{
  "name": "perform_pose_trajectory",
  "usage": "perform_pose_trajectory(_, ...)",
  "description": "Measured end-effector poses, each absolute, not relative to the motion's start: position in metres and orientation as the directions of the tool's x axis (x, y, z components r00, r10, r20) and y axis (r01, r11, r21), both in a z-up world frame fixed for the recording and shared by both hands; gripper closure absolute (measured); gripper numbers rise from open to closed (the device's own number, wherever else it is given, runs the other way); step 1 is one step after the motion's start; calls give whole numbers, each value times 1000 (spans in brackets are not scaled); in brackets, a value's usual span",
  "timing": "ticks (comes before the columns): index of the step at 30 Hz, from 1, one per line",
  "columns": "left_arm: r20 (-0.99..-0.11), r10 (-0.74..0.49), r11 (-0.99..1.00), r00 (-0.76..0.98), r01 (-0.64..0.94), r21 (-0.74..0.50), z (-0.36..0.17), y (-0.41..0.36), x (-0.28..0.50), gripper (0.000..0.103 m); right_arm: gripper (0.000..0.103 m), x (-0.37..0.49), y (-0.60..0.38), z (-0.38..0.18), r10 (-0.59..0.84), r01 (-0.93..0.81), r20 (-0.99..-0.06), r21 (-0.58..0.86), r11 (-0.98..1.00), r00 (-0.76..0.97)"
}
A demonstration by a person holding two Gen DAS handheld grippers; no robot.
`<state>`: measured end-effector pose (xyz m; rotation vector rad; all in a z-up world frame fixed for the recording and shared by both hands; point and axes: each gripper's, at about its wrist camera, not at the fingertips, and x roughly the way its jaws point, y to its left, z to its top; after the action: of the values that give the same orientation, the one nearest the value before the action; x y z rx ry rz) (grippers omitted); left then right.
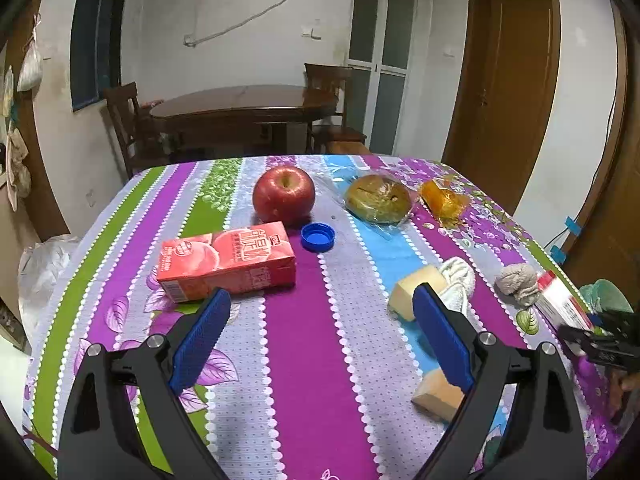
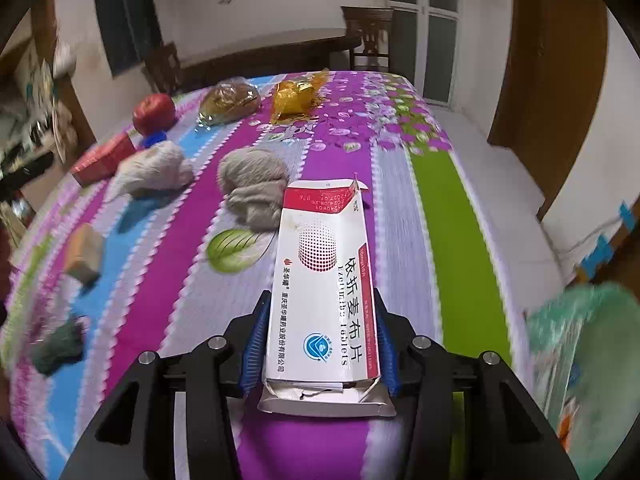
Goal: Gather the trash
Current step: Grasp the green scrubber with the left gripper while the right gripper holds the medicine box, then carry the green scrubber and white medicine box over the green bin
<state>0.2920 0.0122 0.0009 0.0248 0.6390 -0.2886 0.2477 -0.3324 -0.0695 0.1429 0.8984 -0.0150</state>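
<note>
Medicine box (image 2: 323, 292) held in right tool (image 2: 320, 344): "依折麦布片", "Ezetimibe Tablets", maker line "重庆圣华曦药业股份有限公司", brand "圣华曦". End flap prints dates, roughly "2024.08.20", partly legible. Red juice carton (image 1: 228, 266): large Chinese characters, not clearly readable.

table (image 1: 320, 360), striped cloth | apple (image 1: 283, 195) | juice carton (image 1: 226, 265) | blue cap (image 1: 317, 237) | sponges (image 1: 416, 290)

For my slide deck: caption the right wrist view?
Right gripper clamps a white-and-red cardboard medicine box above the striped floral tablecloth.
</note>
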Motion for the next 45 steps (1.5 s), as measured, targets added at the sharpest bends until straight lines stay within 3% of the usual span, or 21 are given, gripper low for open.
perform_pose_trajectory(6,-597,-280,939,752,344,-7,1,6,271,14,55,188,-336,-66,112,130,-737,263,956,667)
perform_pose_trajectory(13,-609,-493,795,622,606,-24,-7,-5,210,14,55,132,-326,-61,191,111,-672,379,919,715)
perform_pose_trajectory(19,-606,-633,580,482,814,42,-12,-27,159,14,55,123,-316,-56,179,94,-659,357,929,731)
perform_pose_trajectory(25,-681,-597,550,424,834,37,-32,-45,162,15,55,121,-302,-52,186,63,-654,338,939,734)
perform_pose_trajectory(33,-768,-536,526,351,850,21,-60,-62,170,46,55,122,-303,-51,194,62,-655,346,936,730)
perform_pose_trajectory(36,-783,-520,503,342,863,43,-68,-68,163,64,55,124,-301,-51,192,57,-655,339,939,731)
perform_pose_trajectory(38,-780,-530,495,332,868,34,-68,-68,160,85,55,125,-300,-50,190,54,-655,333,941,731)
perform_pose_trajectory(45,-737,-528,599,421,800,28,-55,-59,160,88,55,124,-285,-45,164,33,-648,281,959,744)
